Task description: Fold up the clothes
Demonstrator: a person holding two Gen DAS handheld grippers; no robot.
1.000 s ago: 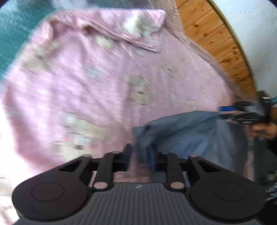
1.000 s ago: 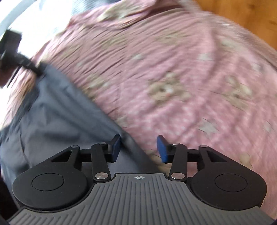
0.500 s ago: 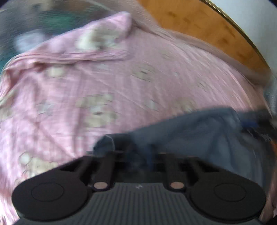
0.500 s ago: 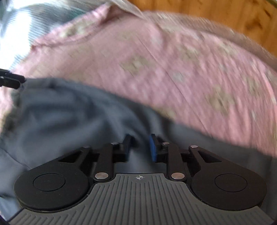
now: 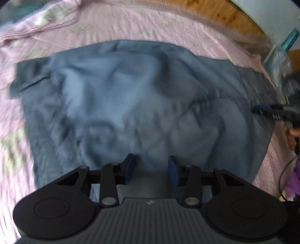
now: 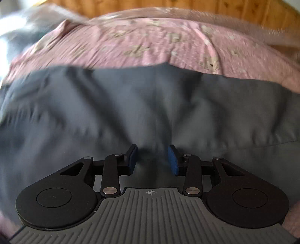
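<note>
A blue-grey garment (image 5: 142, 97) lies spread out and wrinkled on the pink patterned bedsheet (image 5: 131, 20). My left gripper (image 5: 151, 166) is open just above the garment's near edge, with nothing between its blue pads. In the right wrist view the same garment (image 6: 150, 105) fills the middle of the frame. My right gripper (image 6: 152, 157) is open over its near edge and holds nothing. In the left wrist view the right gripper (image 5: 262, 109) shows at the garment's right side, held by a hand (image 5: 292, 131).
A wooden board (image 5: 230, 16) runs behind the bed, also seen as wood (image 6: 187, 5) at the top of the right wrist view. A teal object (image 5: 289, 39) stands at the far right. A purple cloth (image 5: 292, 180) and a thin cable lie at the right edge.
The left gripper was shut on the garment's edge and has let go. The right gripper narrowed on the cloth, then opened. The garment went from bunched and lifted to spread flat on the bed.
</note>
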